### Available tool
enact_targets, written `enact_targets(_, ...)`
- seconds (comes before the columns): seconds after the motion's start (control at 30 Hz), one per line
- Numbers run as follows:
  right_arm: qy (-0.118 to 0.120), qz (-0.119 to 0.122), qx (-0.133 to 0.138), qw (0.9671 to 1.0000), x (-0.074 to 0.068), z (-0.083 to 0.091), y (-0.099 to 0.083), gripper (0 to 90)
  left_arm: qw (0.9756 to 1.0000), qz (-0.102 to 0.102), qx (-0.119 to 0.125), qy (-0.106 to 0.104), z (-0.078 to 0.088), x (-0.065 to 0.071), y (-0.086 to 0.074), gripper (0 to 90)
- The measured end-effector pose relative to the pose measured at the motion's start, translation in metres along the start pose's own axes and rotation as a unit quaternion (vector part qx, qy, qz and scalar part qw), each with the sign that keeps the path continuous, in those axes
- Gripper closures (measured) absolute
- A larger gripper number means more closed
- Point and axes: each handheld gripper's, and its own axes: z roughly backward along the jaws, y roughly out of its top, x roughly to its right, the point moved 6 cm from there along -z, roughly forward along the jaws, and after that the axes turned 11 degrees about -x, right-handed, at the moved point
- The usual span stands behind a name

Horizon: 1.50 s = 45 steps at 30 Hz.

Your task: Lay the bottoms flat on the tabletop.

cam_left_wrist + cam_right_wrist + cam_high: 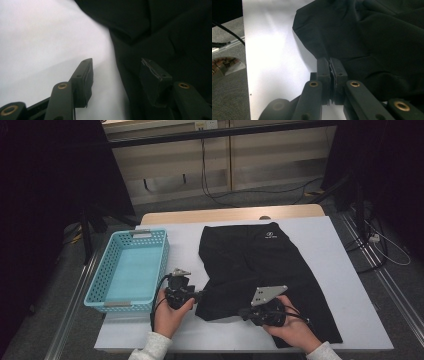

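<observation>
Two grippers are working at the near edge of a black garment [260, 270] that is lying spread on the white table [350, 285], right of a turquoise basket [131, 270]. We are seeing the left gripper [116, 75] with jaws apart, one finger over bare table and the other over the cloth's left edge, nothing pressed between them. The right gripper [331, 65] is sitting with jaws together at the garment's near hem; whether cloth is pinched between the pads we cannot tell. Both hands are resting low on the table's near side.
</observation>
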Motion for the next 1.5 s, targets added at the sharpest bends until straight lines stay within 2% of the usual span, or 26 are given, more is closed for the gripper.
enact_targets(0.13, 0.0, 0.001, 0.0, 1.0, 0.001, -0.001, 0.0, 87.1, 0.9998, 0.008, -0.013, -0.009, -0.013, -0.002, 0.007, 51.2)
enact_targets(0.2, 0.0, 0.0, 0.001, 1.0, 0.0, -0.001, 0.0, 87.1, 0.9998, 0.013, -0.009, -0.015, -0.016, -0.002, 0.011, 54.9)
enact_targets(0.27, -0.001, 0.001, -0.001, 1.0, 0.0, -0.001, -0.001, 87.1, 0.9997, 0.01, -0.017, -0.015, -0.017, -0.002, 0.013, 58.7)
enact_targets(0.37, -0.002, 0.001, -0.004, 1.0, -0.001, -0.002, -0.002, 87.1, 0.9994, 0.007, -0.023, -0.024, -0.02, 0.002, 0.014, 69.6)
enact_targets(0.47, -0.003, 0.002, -0.003, 1.0, -0.001, -0.003, -0.002, 87.1, 0.9995, 0.006, -0.025, -0.019, -0.02, 0.002, 0.013, 79.0)
enact_targets(0.57, -0.003, 0.002, -0.002, 1.0, -0.001, -0.003, -0.001, 87.1, 0.9989, 0.016, -0.031, -0.031, -0.02, 0.002, 0.012, 87.1)
enact_targets(0.6, -0.003, 0.001, -0.002, 1.0, -0.001, -0.004, -0.001, 87.1, 0.999, 0.016, -0.031, -0.029, -0.019, 0.002, 0.012, 88.9)
enact_targets(0.77, 0.001, 0.007, -0.006, 1.0, -0.004, -0.007, 0.0, 87.1, 0.9993, 0.027, -0.004, -0.026, 0.002, -0.003, 0.014, 90.0)
enact_targets(0.93, -0.008, 0.01, 0.006, 0.9999, -0.002, -0.007, 0.006, 87.1, 0.9985, 0.046, 0.023, -0.017, 0.017, -0.014, 0.017, 90.0)
enact_targets(1.07, -0.021, 0.003, 0.011, 0.9997, 0.006, -0.008, 0.009, 87.1, 0.9975, 0.061, 0.035, -0.012, 0.013, -0.021, 0.021, 90.0)
enact_targets(1.1, -0.024, -0.002, 0.012, 0.9996, 0.009, -0.008, 0.009, 87.1, 0.9976, 0.059, 0.035, -0.009, 0.01, -0.023, 0.021, 90.0)
enact_targets(1.17, -0.035, -0.004, 0.011, 0.9993, 0.013, -0.007, 0.008, 87.1, 0.9979, 0.055, 0.029, -0.017, 0.002, -0.021, 0.02, 90.0)
enact_targets(1.2, -0.038, -0.007, 0.012, 0.9992, 0.015, -0.007, 0.008, 87.1, 0.9983, 0.051, 0.027, -0.013, -0.002, -0.021, 0.019, 90.0)
enact_targets(1.27, -0.056, -0.01, 0.004, 0.9984, 0.02, -0.009, 0.007, 86.9, 0.9985, 0.048, 0.02, -0.016, -0.008, -0.019, 0.017, 90.0)
enact_targets(1.4, -0.056, -0.005, -0.002, 0.9984, 0.019, -0.011, 0.005, 85.8, 0.9987, 0.044, 0.018, -0.017, -0.005, -0.016, 0.015, 90.0)
enact_targets(1.47, -0.035, -0.004, -0.011, 0.9993, 0.015, -0.011, 0.003, 79.9, 0.9988, 0.041, 0.022, -0.016, -0.003, -0.013, 0.015, 90.0)
enact_targets(1.5, -0.047, 0.004, -0.006, 0.9989, 0.014, -0.009, 0.003, 76.8, 0.9989, 0.038, 0.022, -0.014, -0.003, -0.012, 0.015, 90.0)
